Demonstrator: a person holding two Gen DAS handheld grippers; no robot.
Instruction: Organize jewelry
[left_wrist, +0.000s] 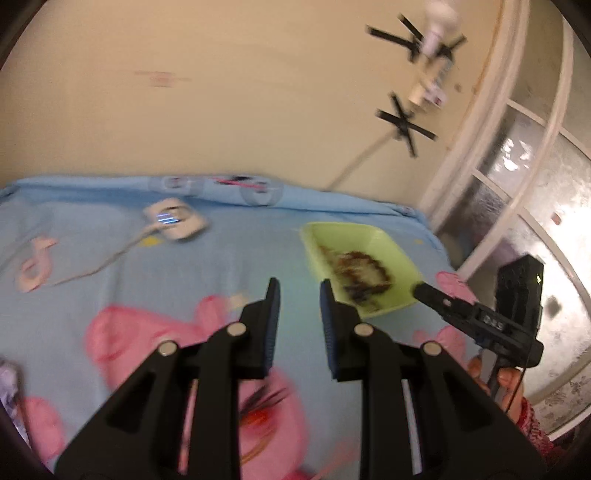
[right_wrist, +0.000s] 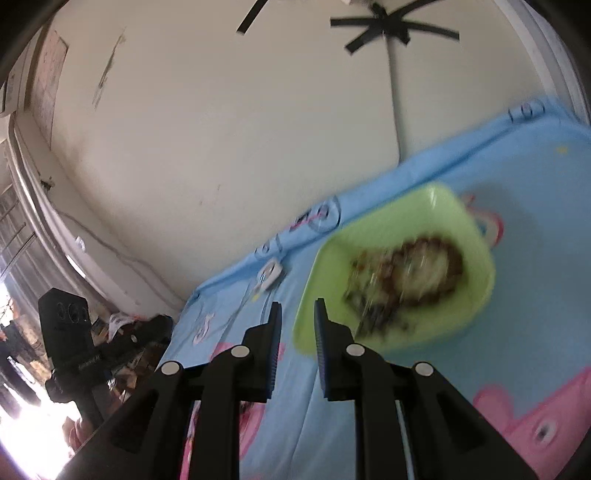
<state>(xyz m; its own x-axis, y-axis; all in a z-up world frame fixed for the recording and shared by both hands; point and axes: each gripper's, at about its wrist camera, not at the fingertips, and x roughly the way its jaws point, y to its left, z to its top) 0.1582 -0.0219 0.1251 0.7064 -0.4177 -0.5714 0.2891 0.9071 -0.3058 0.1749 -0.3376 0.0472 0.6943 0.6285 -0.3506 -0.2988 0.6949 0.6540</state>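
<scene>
A light green tray (left_wrist: 332, 229) lies on the blue cartoon-print sheet with a tangled brown and gold heap of jewelry (left_wrist: 360, 269) in it. My left gripper (left_wrist: 300, 286) hovers over the sheet just left of the tray, its fingers slightly apart with nothing between them. My right gripper (left_wrist: 419, 287) comes in from the right with its tip at the tray's near right edge, its jaws together and empty. In the right wrist view the tray (right_wrist: 436, 199) and the blurred jewelry (right_wrist: 410, 273) sit just beyond and right of the right gripper (right_wrist: 297, 308).
A small white device (left_wrist: 175, 219) with a cable lies on the sheet at the far left, by the wall. A window frame (left_wrist: 517, 155) stands right of the bed. A hand (left_wrist: 509, 376) holds the right gripper's handle. Clutter lies on the floor past the bed's edge (right_wrist: 122, 332).
</scene>
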